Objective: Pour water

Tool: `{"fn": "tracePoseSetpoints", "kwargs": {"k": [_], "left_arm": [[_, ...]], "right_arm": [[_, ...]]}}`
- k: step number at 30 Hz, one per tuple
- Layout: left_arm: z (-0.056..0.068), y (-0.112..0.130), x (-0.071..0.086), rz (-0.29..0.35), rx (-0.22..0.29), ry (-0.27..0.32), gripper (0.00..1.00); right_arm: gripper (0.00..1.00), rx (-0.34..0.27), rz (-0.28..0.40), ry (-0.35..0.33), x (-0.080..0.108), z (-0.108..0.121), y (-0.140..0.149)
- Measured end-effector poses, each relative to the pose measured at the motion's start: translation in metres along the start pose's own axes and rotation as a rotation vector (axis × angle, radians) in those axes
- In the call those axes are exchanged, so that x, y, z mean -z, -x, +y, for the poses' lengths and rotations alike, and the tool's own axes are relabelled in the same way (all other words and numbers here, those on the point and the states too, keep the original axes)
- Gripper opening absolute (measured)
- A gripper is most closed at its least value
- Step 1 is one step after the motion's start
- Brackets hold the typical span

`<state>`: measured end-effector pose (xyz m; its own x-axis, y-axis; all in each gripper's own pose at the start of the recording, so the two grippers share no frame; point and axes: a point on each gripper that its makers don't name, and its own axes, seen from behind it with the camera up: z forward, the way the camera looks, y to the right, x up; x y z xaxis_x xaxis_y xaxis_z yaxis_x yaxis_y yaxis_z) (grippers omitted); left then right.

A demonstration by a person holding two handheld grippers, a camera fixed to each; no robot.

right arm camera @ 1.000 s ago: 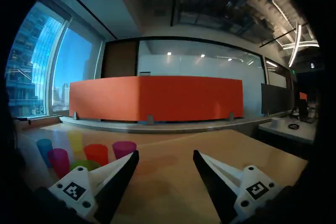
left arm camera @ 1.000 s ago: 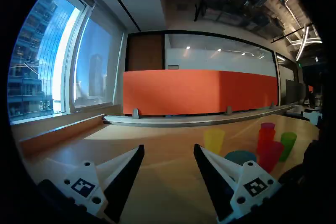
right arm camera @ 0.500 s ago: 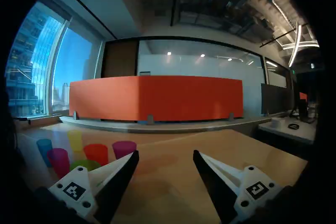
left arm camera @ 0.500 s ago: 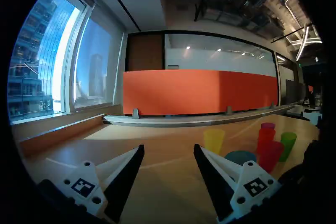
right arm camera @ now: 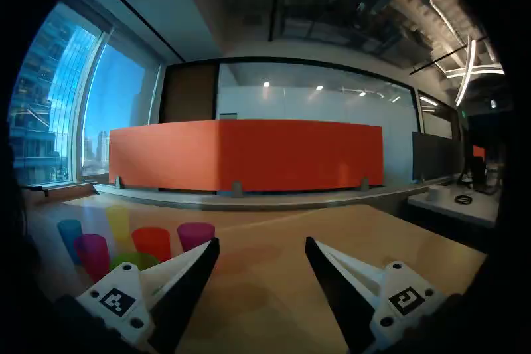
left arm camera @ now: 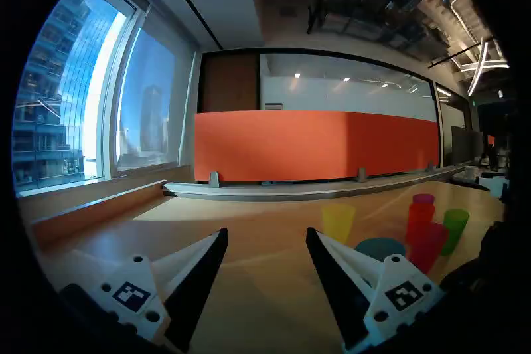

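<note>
On the wooden table [left arm camera: 199, 214], cups [left arm camera: 425, 234] stand at my left gripper's [left arm camera: 265, 231] three o'clock, orange partition [left arm camera: 312, 145] at twelve; it and my right gripper [right arm camera: 261, 241] gape wide.

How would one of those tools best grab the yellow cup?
Probably pinch the yellow cup across its wall near mid-height, coming in level with the left tool. It stands upright with its near side free; the other cups stand to its right.

text: none readable | marks: coded square tags [left arm camera: 129, 295] on left gripper [left arm camera: 265, 231], right gripper [right arm camera: 261, 241]
</note>
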<state>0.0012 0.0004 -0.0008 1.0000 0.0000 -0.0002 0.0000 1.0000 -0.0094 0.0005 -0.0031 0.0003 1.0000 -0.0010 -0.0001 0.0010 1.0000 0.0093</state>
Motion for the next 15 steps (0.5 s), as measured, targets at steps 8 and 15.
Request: {"fn": "tracePoseSetpoints", "kwargs": {"k": [8,15], "left_arm": [[-0.0008,0.0004,-0.0005,0.0,0.0,0.0,0.87],[-0.0006,0.0,-0.0003,0.0,0.0,0.0,0.87]], "right_arm": [[1.0,-0.001,0.0,0.0,-0.0011,0.0003,-0.0006],[1.0,0.0,-0.001,0.0,-0.001,0.0006,-0.0005]]}}
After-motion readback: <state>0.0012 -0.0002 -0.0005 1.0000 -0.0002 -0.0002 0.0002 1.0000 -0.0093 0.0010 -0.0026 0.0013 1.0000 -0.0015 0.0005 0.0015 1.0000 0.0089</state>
